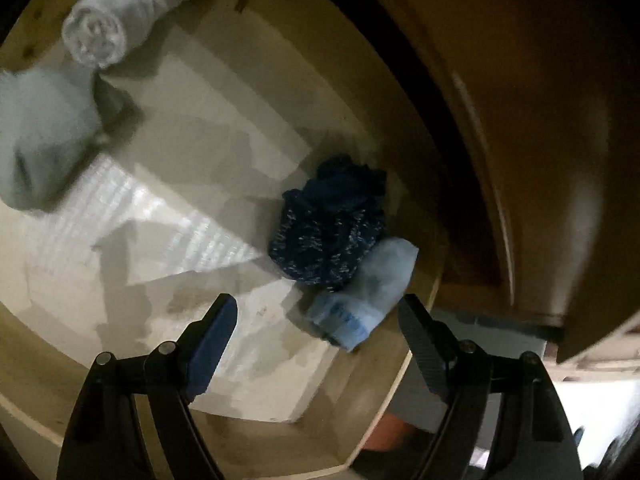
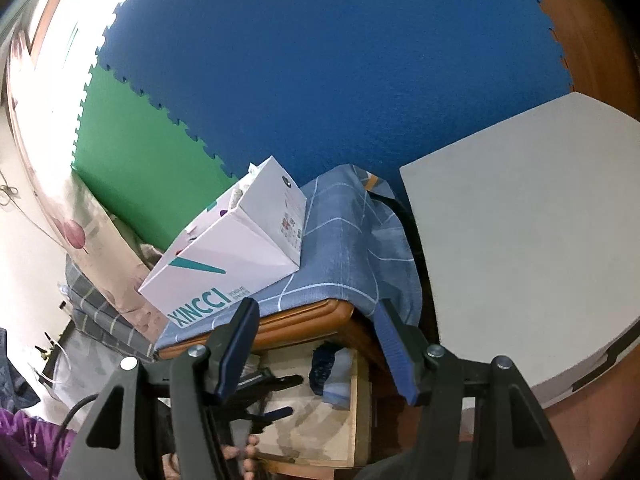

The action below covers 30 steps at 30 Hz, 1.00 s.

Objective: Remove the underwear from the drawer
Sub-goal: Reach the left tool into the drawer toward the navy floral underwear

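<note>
The left wrist view looks down into an open wooden drawer. A dark blue speckled bundle lies against its right wall, and a light blue folded piece touches it. Farther off lie a white roll and a pale blue bundle. My left gripper hangs open just above the drawer floor. The light blue piece lies near its right fingertip, with the pads off it. In the right wrist view my right gripper is open and holds nothing, above the drawer, where the left gripper shows.
A white XINCCI box stands on a blue checked cloth over the cabinet top. A grey board stands at the right. Blue and green foam mats lie behind. A hand shows low down.
</note>
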{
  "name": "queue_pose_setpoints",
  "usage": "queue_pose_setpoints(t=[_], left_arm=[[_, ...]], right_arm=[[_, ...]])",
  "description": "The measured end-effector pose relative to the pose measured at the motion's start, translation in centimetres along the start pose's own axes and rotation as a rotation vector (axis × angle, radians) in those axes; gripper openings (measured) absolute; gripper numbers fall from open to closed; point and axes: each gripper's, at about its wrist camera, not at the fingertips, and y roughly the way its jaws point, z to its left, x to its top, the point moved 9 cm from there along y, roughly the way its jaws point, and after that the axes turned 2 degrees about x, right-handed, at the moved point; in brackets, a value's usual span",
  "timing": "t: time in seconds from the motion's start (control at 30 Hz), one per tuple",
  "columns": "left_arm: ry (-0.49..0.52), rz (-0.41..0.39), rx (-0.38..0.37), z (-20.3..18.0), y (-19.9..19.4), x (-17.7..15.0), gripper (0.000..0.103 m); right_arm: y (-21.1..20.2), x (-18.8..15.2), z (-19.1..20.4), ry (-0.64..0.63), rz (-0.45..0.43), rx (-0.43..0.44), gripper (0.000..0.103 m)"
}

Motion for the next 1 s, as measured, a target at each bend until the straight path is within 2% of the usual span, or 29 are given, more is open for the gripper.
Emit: queue_pose_setpoints(t=[0.13, 0.2, 0.27, 0.4, 0.53, 0.6, 0.67, 0.9, 0.97, 1.0], left_arm=[[-0.03, -0.016, 0.025, -0.5, 1.1, 0.7, 0.08], [-0.118, -0.007, 0.026, 0.0, 2.0, 0.7, 0.08], [-0.157, -0.013, 0.053, 0.2, 2.7, 0.7, 0.08], [-0.219, 0.006, 0.063, 0.0, 4.3, 0.8, 0.08], [-0.301, -0.04, 0.08, 0.5, 4.2, 1.0, 0.083], [-0.349, -0.034, 0.08, 0.6, 4.3, 1.0, 0.085], [-0.381, -0.046, 0.097, 0.7, 4.2, 1.1, 0.084], [-0.44, -0.07, 0.159, 0.7, 4.2, 1.4, 0.084], [-0.472, -0.059, 0.191, 0.7, 4.2, 1.4, 0.086], [-0.476, -0.048, 0.21, 0.8, 4.2, 1.2, 0.092]], right_arm=[[-0.4, 0.0, -0.4, 0.012, -0.002, 0.025, 0.061], [-0.5, 0.1, -0.5, 0.023, -0.005, 0.042, 0.061], [-0.6, 0.2, -0.7, 0.034, -0.009, 0.055, 0.061], [-0.7, 0.2, -1.1, 0.051, -0.008, 0.081, 0.061], [-0.8, 0.2, -1.4, 0.069, -0.006, 0.101, 0.061], [-0.9, 0.2, -1.7, 0.081, -0.009, 0.105, 0.061], [-1.0, 0.2, -2.1, 0.1, -0.011, 0.114, 0.061], [-1.5, 0.3, -2.8, 0.144, -0.025, 0.142, 0.061], [-1.6, 0.3, -2.9, 0.145, -0.025, 0.146, 0.061], [-1.6, 0.3, -2.9, 0.146, -0.026, 0.149, 0.061]])
